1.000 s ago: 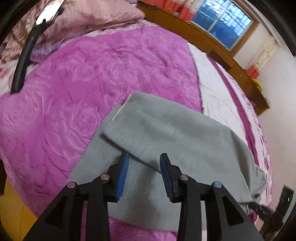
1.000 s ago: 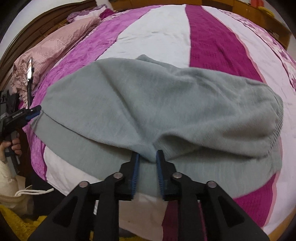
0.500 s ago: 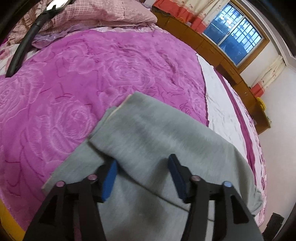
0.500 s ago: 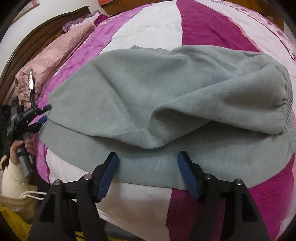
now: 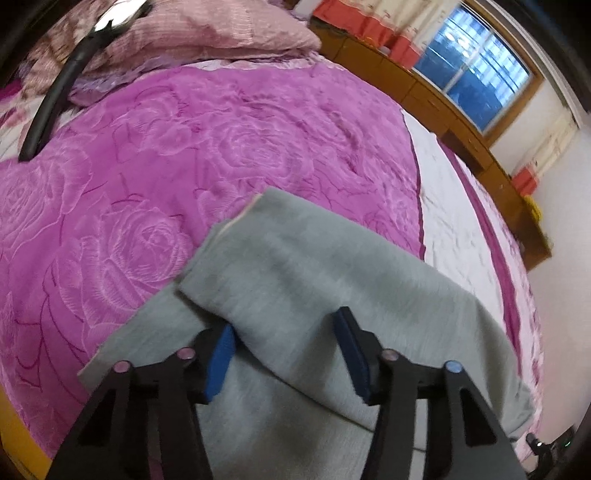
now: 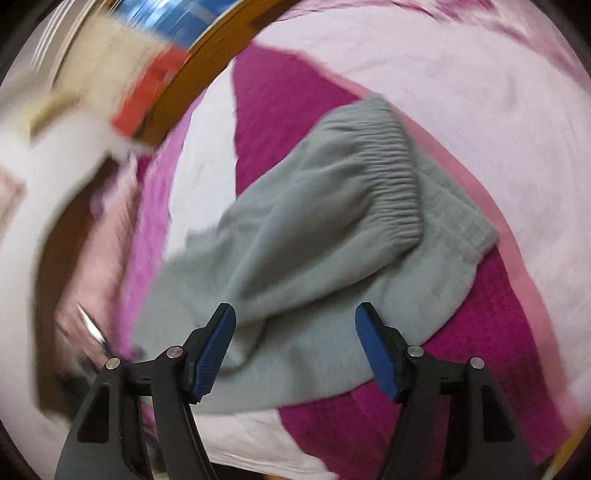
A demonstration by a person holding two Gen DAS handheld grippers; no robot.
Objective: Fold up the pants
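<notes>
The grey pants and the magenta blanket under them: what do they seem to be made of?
The grey pants look like soft knit fleece, probably cotton or a blend: matte, slightly fuzzy surface, with a ribbed elastic waistband. The magenta blanket seems plush, perhaps polyester fleece: it has a slight sheen and an embossed rose pattern. The exact fibre of either cannot be told from the pictures.

You face a bed under a magenta rose-embossed cover, pink pillows at its head. Beyond it, a wooden cabinet lines a white wall beneath a blue-lit window.
</notes>
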